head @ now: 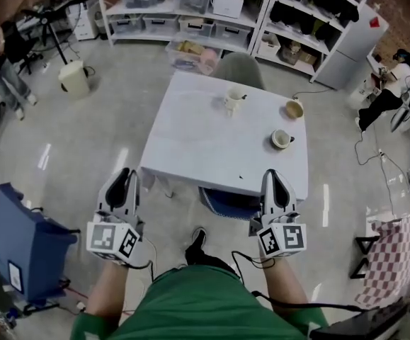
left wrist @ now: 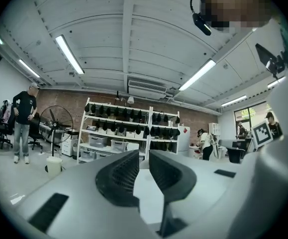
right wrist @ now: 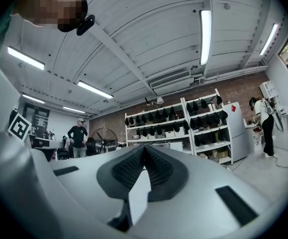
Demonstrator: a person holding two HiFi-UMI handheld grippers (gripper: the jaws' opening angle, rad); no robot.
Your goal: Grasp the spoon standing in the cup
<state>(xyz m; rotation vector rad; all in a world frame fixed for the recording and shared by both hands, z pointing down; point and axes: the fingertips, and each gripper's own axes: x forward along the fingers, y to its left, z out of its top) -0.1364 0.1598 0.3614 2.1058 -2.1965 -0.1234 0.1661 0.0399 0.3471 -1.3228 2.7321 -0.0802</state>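
Observation:
In the head view a white cup (head: 231, 103) stands on the far part of the white table (head: 190, 144), with a dark spoon (head: 241, 97) sticking out of it to the right. Both grippers hang short of the table's near edge, well away from the cup. My left gripper (head: 126, 175) (left wrist: 144, 156) has its jaws a narrow gap apart and nothing between them. My right gripper (head: 273, 176) (right wrist: 144, 148) is shut with its tips touching and holds nothing. Both gripper views point up at the ceiling and shelves, so neither shows the cup or the spoon.
A cup on a saucer (head: 282, 139) and a tan bowl (head: 294, 108) sit on the table's right side. A blue chair (head: 226, 202) is tucked under the near edge and a grey chair (head: 238, 68) stands behind. A blue bin (head: 20, 239) is at the left and shelves (head: 190, 9) at the back.

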